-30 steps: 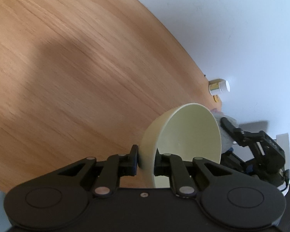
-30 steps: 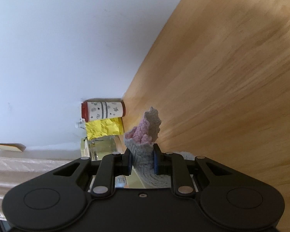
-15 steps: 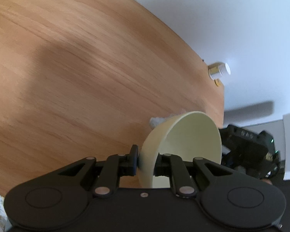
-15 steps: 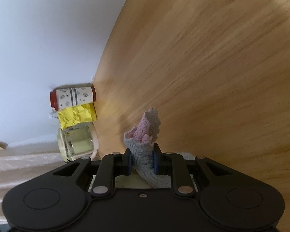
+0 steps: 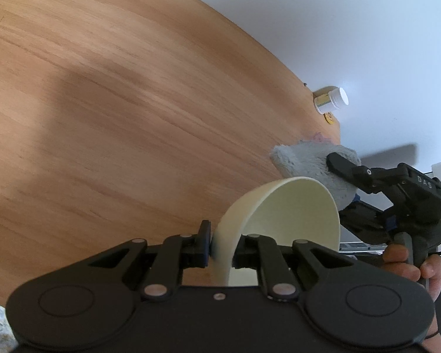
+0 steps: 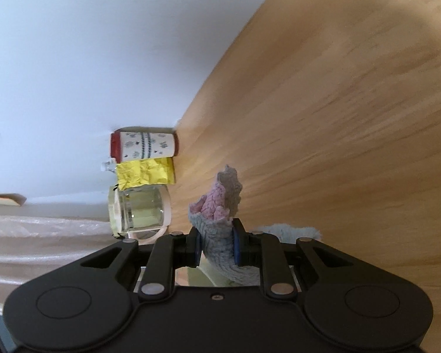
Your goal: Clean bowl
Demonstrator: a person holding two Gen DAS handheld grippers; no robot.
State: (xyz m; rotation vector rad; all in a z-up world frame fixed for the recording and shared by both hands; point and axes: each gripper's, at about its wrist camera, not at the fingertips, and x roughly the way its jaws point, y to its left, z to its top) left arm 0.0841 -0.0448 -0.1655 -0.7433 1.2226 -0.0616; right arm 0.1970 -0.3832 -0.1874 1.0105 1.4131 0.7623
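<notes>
Left claw point(image 5: 222, 242) pinches the stiff, light-looking bowl point(image 5: 291, 209) by its thin rim, likely slippery there. Right claw point(image 6: 215, 245) clamps the soft cloth point(image 6: 220, 229), just beyond the bowl's far edge.

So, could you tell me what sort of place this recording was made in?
Most likely a home, at a wooden table set against a plain white wall. Household items stand along the wall: a patterned canister, a glass jar and a small white-capped bottle.
</notes>
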